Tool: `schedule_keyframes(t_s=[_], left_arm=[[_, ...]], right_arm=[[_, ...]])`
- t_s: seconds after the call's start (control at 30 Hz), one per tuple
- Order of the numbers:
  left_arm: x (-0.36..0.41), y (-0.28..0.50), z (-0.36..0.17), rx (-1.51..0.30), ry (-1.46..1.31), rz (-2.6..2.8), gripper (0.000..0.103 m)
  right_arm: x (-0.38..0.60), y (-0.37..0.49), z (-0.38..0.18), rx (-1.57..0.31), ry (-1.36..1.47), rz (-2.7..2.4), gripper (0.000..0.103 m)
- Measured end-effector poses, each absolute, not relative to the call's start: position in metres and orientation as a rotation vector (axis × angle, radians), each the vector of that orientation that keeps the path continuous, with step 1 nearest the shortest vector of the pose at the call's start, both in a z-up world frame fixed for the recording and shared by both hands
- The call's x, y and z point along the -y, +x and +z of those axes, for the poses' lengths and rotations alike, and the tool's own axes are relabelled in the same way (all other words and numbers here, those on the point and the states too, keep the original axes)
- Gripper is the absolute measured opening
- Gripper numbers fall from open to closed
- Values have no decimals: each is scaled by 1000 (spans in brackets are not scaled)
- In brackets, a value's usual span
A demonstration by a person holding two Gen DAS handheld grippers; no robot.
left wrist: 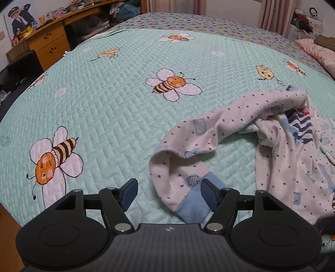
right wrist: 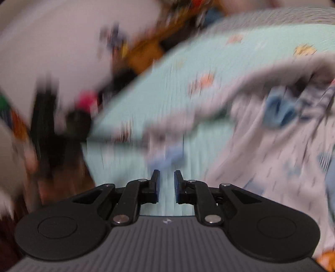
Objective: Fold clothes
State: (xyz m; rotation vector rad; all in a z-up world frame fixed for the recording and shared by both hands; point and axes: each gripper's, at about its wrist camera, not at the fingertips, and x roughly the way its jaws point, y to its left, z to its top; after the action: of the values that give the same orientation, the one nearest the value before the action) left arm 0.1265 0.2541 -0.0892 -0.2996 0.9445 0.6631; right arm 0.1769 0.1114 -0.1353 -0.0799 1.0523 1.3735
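A small white garment with dark star dots and blue prints lies crumpled on the right of the mint bee-print bedspread. Its sleeve curves toward me and ends in a light blue cuff. My left gripper is open, and the cuff lies between its fingers, against the right finger. In the right wrist view everything is motion-blurred. My right gripper is slightly open and empty over the bedspread, with the garment to its right and a blue cuff just ahead.
A wooden desk with drawers and a black chair stand beyond the bed's left edge. Pink bedding lies at the far right. Curtains hang behind the bed.
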Motion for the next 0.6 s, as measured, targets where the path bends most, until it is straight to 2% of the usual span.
schedule_keyframes(t_s=[0.03,0.1,0.17,0.23,0.3,0.5,0.57,0.6], left_arm=[[-252,128,-89,-948,-299,658,69],[-248,130,-89,-956,-294,646,69],[-245,133,-89,-961,-283,644,69],[-241,137,-88,-965,-276,638,69],[-236,142,-87,-968,-267,630,71],[-218,157,-85,-979,-224,604,73],[-213,162,-84,-984,-209,599,74],[-211,165,-84,-987,-200,598,76]], right_arm=[[-113,170,-142,-1072,-145,1361,19],[-103,166,-142,-1050,-103,1332,21],[-91,168,-138,-995,-38,1281,29],[-84,168,-124,-852,-99,1171,55],[-85,163,-126,-775,-202,1138,73],[-100,155,-160,-743,-374,1162,75],[-103,156,-165,-693,-387,1138,73],[-104,157,-167,-668,-391,1126,68]])
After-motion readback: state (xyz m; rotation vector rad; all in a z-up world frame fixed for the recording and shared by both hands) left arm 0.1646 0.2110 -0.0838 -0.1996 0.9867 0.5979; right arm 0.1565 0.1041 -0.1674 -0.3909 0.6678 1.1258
